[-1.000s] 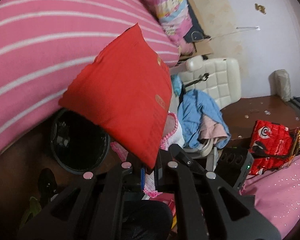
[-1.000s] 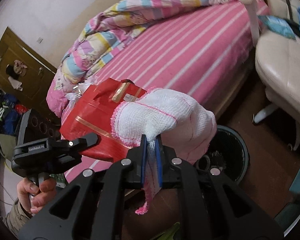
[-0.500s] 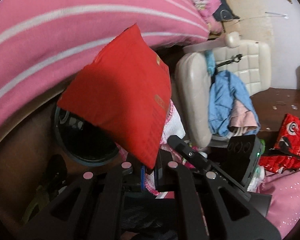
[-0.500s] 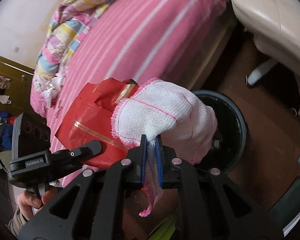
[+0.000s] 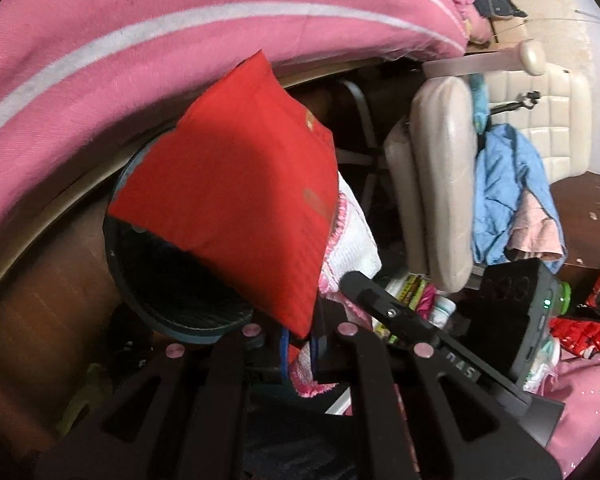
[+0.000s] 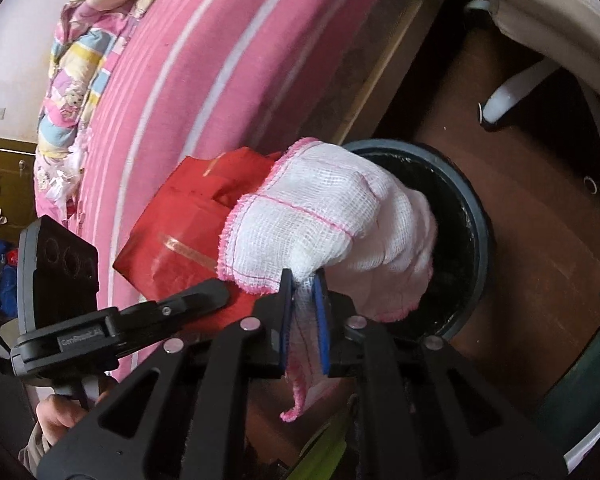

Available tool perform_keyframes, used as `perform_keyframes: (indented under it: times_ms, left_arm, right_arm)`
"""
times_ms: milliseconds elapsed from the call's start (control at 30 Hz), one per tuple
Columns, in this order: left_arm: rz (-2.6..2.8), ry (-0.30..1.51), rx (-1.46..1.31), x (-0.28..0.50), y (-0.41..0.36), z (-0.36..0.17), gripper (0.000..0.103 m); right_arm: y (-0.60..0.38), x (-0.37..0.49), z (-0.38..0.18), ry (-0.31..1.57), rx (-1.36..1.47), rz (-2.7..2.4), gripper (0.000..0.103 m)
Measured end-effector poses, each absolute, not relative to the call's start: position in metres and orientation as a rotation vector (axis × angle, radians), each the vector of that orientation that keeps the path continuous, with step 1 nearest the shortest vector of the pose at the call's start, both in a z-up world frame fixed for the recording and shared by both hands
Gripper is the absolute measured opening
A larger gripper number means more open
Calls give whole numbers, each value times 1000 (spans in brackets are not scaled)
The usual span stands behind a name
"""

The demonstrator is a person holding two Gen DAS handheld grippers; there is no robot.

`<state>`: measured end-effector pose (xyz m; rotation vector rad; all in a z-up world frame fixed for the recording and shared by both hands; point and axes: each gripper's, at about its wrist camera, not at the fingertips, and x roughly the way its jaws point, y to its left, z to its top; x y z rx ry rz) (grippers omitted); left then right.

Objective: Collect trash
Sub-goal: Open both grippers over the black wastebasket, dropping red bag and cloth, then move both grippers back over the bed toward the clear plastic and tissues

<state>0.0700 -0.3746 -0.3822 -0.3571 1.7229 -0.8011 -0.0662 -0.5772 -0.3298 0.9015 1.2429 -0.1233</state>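
A red foil bag (image 5: 236,200) hangs over the dark round bin (image 5: 188,330), pinched by one corner in my left gripper (image 5: 302,344), which is shut on it. Beside it, the right gripper (image 6: 303,320) has a white gauze cloth with pink edging (image 6: 332,216) between its blue pads. Its jaws are opening while the cloth still stands bunched above the fingertips, over the bin (image 6: 480,240). The right wrist view shows the red bag (image 6: 188,232) just left of the cloth. The cloth (image 5: 352,248) peeks out behind the bag in the left wrist view.
The bin stands on a brown wooden floor, tight against the bed with its pink striped sheet (image 6: 220,60). A cream padded chair (image 5: 440,200) draped with blue clothes (image 5: 504,184) is close on the other side, its white legs (image 6: 512,92) near the bin. A hand (image 6: 60,412) holds the left gripper.
Both grippers have sunk and tipped downward toward the bin, which now looms larger. The gap between the right pads is slightly wider; the cloth and bag are still up.
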Motion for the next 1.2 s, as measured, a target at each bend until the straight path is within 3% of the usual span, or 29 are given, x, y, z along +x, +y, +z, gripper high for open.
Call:
perform_keyframes:
  times_ms: [167,233,300,567,600,767,1200]
  left_arm:
    - [-770,1748,-319,70,-381,-397,15]
    - [-755,1757,-306,70,-382,-400,30]
    - [-743,1751,-295,70,-381,-399,53]
    - [-750,1671,-282,73,-368,-361,84]
    - [-760,1652,-291,74,-364,-351,85]
    - [-779,1557,-313,76,-341,-300,89]
    - [-764,1253,-340,59,-241,-157,91]
  right_arm:
    - [-576,-60,-338,1273,901,-122,21]
    - [-576,-58,-340,1281,896,-122,30]
    - [-573,-57,-339,1285,875,-126,37]
    - [-568,-62,-312,1190,852,-114,67]
    - [-567,-62,-305,1179,856,-114,74]
    - [-549,-63,-250,1114,753,-135,85]
    - [-447,-58,-86,917,395,-115,91]
